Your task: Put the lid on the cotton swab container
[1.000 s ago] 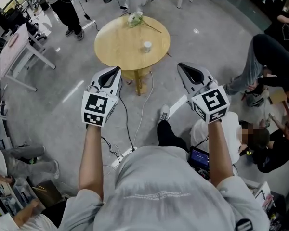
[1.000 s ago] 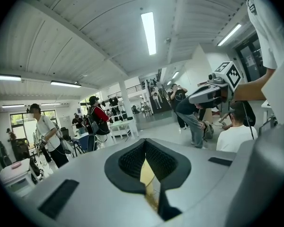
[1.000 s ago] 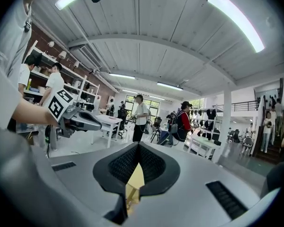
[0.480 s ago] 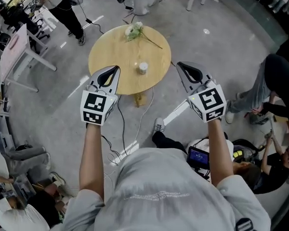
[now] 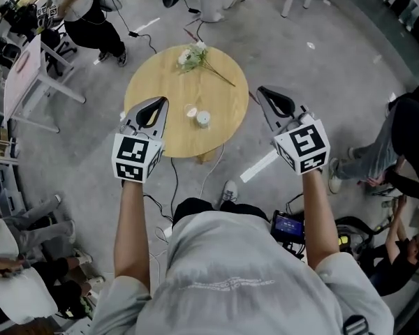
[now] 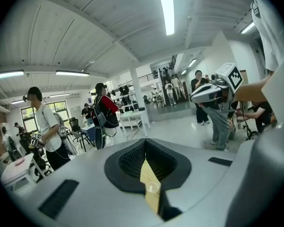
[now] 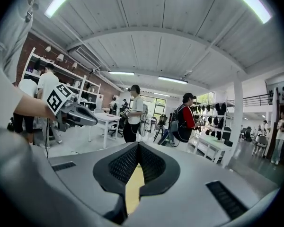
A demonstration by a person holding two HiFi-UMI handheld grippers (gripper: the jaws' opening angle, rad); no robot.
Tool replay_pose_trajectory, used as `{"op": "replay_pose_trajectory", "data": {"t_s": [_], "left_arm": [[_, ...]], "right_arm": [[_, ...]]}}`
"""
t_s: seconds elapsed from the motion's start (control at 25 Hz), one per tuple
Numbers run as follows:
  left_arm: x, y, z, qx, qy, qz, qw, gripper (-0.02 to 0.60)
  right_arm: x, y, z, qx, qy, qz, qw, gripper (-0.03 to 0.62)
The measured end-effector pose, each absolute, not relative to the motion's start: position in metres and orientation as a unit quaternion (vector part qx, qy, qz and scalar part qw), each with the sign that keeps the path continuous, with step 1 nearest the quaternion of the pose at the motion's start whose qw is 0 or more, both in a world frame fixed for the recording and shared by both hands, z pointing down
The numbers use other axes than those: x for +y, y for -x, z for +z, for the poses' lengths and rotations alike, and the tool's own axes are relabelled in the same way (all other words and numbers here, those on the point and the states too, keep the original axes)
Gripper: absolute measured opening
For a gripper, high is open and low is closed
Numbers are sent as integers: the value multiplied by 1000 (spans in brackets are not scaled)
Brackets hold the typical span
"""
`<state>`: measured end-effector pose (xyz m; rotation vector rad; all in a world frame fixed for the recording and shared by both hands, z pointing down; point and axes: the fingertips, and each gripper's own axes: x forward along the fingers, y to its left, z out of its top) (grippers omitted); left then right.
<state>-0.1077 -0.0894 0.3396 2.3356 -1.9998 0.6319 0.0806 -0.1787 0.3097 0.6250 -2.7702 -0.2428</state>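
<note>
Two-handed, holds the left gripper (image 5: 157,105) and the right gripper (image 5: 269,98) out at about the same height, well apart, over a grey polished floor (image 5: 321,82). Jaws of each pressed together on nothing, with only a thin sliver of yellow tabletop showing through the slit in each gripper view. Ahead and between the two, a round wooden table (image 5: 153,82), pale and bare over most of its top. Near its middle, a small clear cotton swab container (image 5: 190,110), upright and uncovered. Just beside that, on the right, a small white round lid (image 5: 203,118) on the wood; too small to tell whether touching. At the far edge, a sprig of white flowers (image 5: 192,56) with a long stem lying slantwise toward the right. Below the table's near rim, thin cables (image 5: 173,180) trailing across the floor. At the left of the head view, a white desk (image 5: 29,72) with gear on it and a person in dark trousers (image 5: 91,26) close by; at the right edge, more people low to the floor. Overhead in the gripper views, a white ribbed ceiling with long strip lights (image 6: 166,8), a brick wall with shelving (image 7: 35,56), a white column (image 7: 236,122), further white tables, and several people standing about the open hall.
</note>
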Motion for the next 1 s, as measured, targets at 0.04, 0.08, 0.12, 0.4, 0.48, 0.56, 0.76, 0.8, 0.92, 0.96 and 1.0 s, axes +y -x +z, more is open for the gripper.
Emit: {"op": "replay_pose_trajectory", "data": {"t_s": [0.04, 0.08, 0.12, 0.4, 0.48, 0.56, 0.76, 0.8, 0.92, 0.96, 1.0], "left_arm": [[-94, 109, 343, -637, -744, 201, 4, 17], [-99, 112, 346, -637, -744, 199, 7, 17], [-104, 114, 349, -638, -744, 197, 10, 17], [-134, 143, 372, -617, -763, 187, 35, 17], [-145, 154, 385, -603, -775, 181, 48, 18], [-154, 163, 399, -588, -786, 184, 53, 18], [-172, 171, 426, -528, -826, 179, 76, 18], [-173, 173, 434, -517, -833, 178, 86, 18], [-172, 179, 465, -480, -850, 174, 131, 20], [-171, 178, 477, -465, -855, 177, 147, 23], [-170, 177, 488, -452, -859, 183, 159, 42]], "right_arm": [[-183, -79, 313, -962, -215, -84, 146, 26], [-187, -77, 315, -962, -214, -83, 147, 26], [-191, -74, 318, -962, -213, -83, 149, 26], [-196, -40, 331, -959, -214, -78, 168, 26], [-199, -26, 342, -955, -220, -77, 182, 26], [-202, -17, 353, -951, -232, -69, 192, 26], [-200, -6, 373, -944, -264, -33, 197, 26], [-200, -3, 378, -941, -273, -30, 198, 26], [-195, 3, 393, -929, -303, -18, 210, 26], [-191, 2, 398, -925, -313, -12, 216, 26], [-188, 1, 403, -921, -322, -5, 221, 26]]}}
